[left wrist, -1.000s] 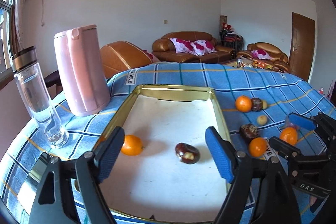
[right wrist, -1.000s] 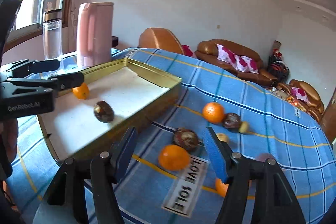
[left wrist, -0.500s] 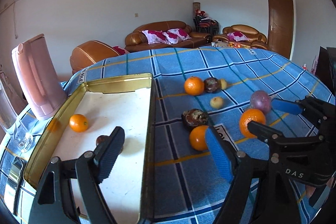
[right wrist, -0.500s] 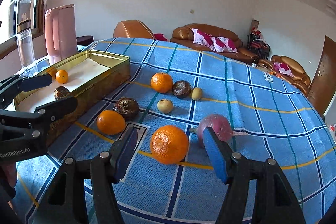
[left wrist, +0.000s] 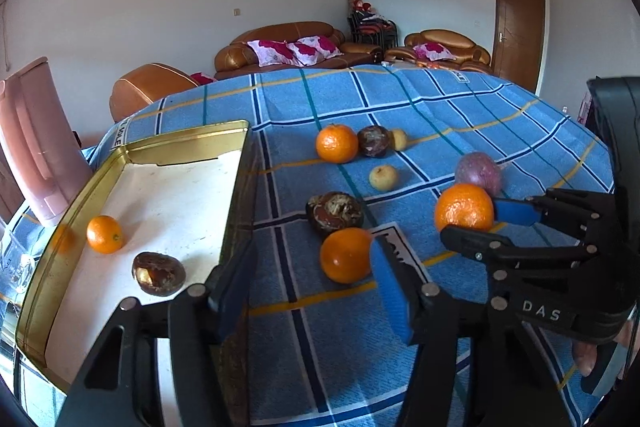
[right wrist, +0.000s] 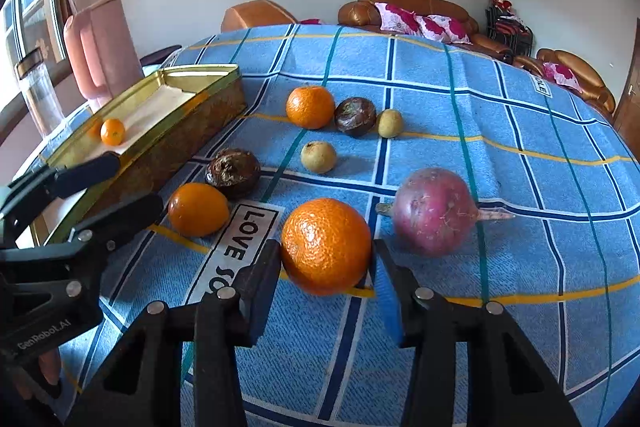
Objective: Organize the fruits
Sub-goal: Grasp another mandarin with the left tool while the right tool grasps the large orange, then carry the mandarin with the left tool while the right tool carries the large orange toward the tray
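While spread wide above the counter (left wrist: pixel 440 115), right tool (right wrist: pixel 326 267) straddling a large orange (right wrist: pixel 326 246), pads just beside its skin, contact unclear. Left tool (left wrist: pixel 310 283) gaping, empty, near the gold tray (left wrist: pixel 188 143) edge. Inside the tray: a small orange (left wrist: pixel 105 233) and a dark fruit (left wrist: pixel 159 273). Beside the large orange, a purple radish (right wrist: pixel 434 211).
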Available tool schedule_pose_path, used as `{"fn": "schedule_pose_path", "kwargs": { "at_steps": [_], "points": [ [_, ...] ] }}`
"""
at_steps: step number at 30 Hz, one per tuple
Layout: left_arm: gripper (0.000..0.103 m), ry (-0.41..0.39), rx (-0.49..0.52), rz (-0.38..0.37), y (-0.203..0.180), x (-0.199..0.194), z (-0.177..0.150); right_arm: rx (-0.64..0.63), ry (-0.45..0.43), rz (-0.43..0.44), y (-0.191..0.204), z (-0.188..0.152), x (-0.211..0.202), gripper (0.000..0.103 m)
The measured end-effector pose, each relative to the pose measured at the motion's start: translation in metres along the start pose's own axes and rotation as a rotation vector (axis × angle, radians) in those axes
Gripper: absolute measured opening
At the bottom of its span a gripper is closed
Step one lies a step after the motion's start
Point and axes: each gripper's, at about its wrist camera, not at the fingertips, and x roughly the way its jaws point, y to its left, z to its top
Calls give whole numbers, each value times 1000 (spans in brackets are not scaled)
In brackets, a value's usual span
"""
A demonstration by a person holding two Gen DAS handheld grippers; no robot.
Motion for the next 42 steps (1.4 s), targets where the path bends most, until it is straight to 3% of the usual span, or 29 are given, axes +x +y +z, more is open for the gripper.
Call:
{"fn": "schedule_pose_path", "kwargs": {
  "at_steps": [5,9,18,42],
  "points": [
    [53,30,18,-20,-8,9,2,21,-101,-72,-2,-1,-20,47],
    [44,81,28,-47,-15,24,5,61,-129,-122,-9,0,-25,47],
    [42,181,29,-72,-24,51,8,85,-160,-151,-13,-1,-31,47],
    [42,1,-18,-49,-11,17,10,33,-193,-114,-3,-1,-35,47]
  ]
}}
